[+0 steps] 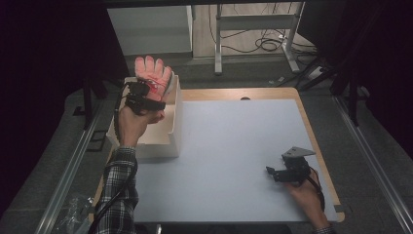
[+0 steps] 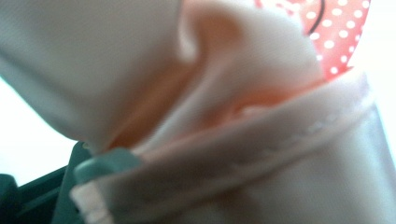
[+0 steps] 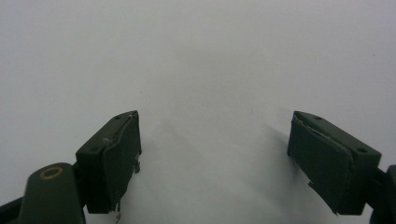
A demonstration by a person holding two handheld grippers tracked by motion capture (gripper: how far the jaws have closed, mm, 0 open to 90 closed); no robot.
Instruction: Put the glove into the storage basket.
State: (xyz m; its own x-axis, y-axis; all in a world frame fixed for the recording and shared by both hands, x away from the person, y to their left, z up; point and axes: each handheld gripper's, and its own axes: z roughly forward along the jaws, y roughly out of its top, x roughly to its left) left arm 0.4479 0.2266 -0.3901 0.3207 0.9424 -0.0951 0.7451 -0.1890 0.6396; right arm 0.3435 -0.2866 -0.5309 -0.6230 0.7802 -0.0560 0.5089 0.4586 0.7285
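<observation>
The glove (image 1: 153, 73) hangs above the white box (image 1: 174, 127) at the table's (image 1: 234, 146) far left corner, pinched at its hem by my left gripper (image 1: 141, 92). It looks soft and limp, so I hold the stitched hem. My right gripper (image 1: 280, 174) rests wide apart, empty, near the right edge.

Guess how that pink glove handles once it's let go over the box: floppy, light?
Probably floppy: in the left tool, the glove folds into soft creases near the cuff seam. Likely light, since one pinch holds it above the white box. Its fabric looks smooth, perhaps slippery.

glove (image 1: 152, 72): pale pink; upright, fingers up; held aloft over white box (image 1: 171, 131)
</observation>
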